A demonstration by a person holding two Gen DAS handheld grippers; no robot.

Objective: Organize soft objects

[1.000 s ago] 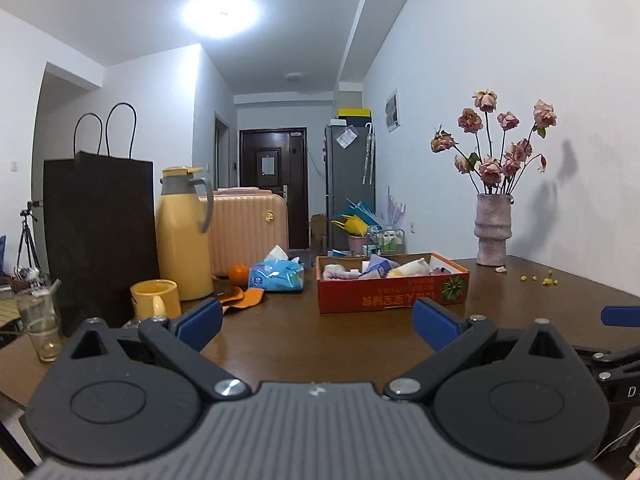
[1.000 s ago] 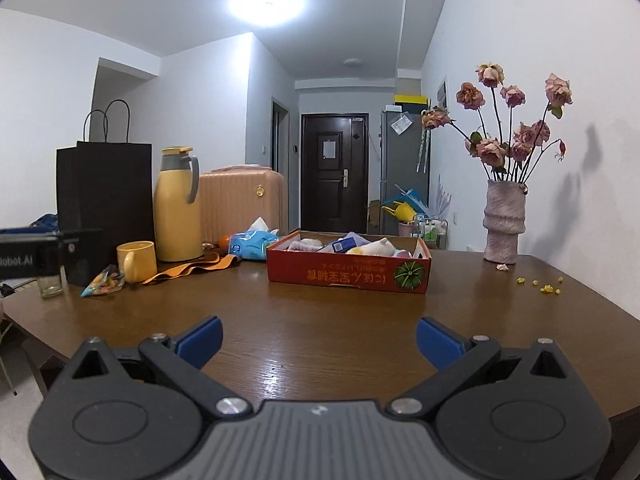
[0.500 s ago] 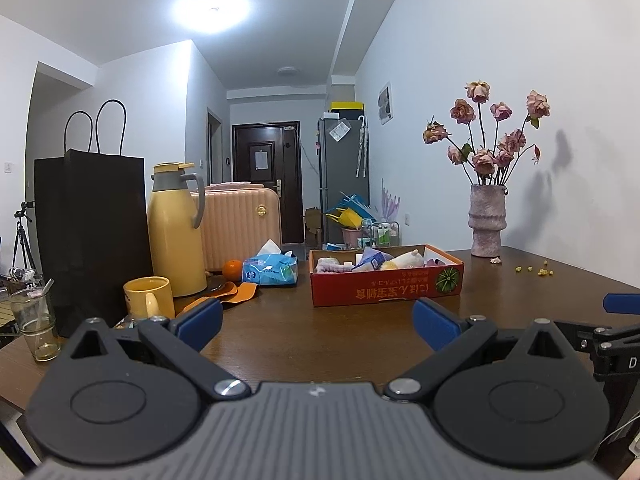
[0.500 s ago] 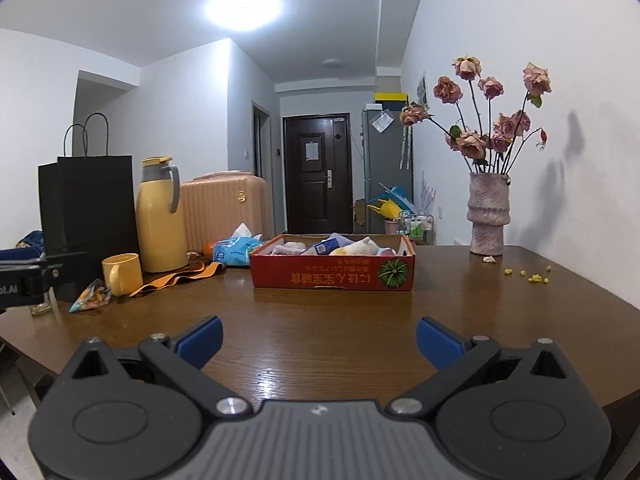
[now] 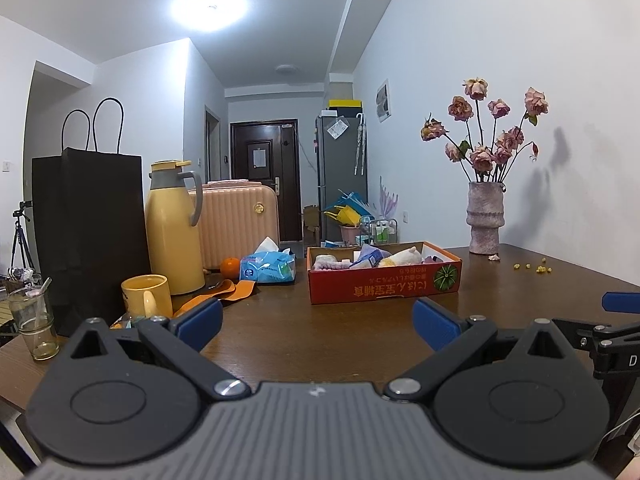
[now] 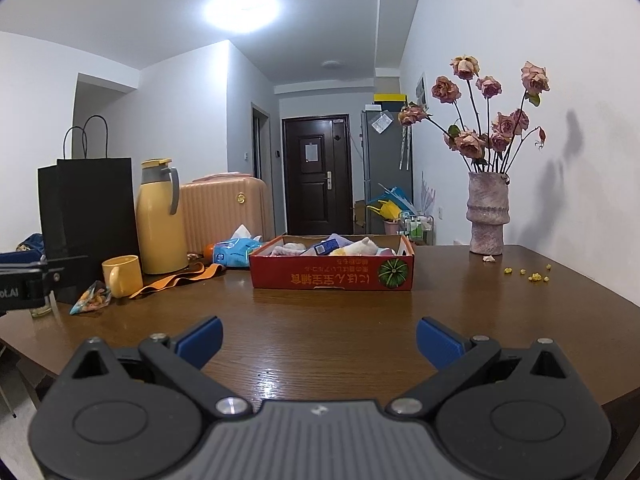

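A red cardboard box [image 5: 384,286] sits on the brown table [image 5: 320,332], also in the right wrist view [image 6: 332,276]. Soft items fill it: a pink fuzzy piece [image 5: 326,262], a cream plush [image 5: 404,258] and a blue packet [image 6: 325,247]. A blue tissue pack [image 5: 267,267] lies left of the box. My left gripper [image 5: 318,320] is open and empty, well short of the box. My right gripper [image 6: 319,340] is open and empty, also back from the box.
A yellow thermos [image 5: 174,228], yellow mug [image 5: 146,294], black paper bag [image 5: 90,232], glass [image 5: 34,330], orange [image 5: 230,266] and orange cloth strap [image 6: 176,282] crowd the table's left. A vase of dried roses [image 5: 484,224] stands far right, with yellow crumbs [image 6: 528,274]. A snack packet [image 6: 92,298] lies by the mug.
Both grippers have drawn back and risen slightly; the box and table items look a little farther and lower. Both stay open and empty.
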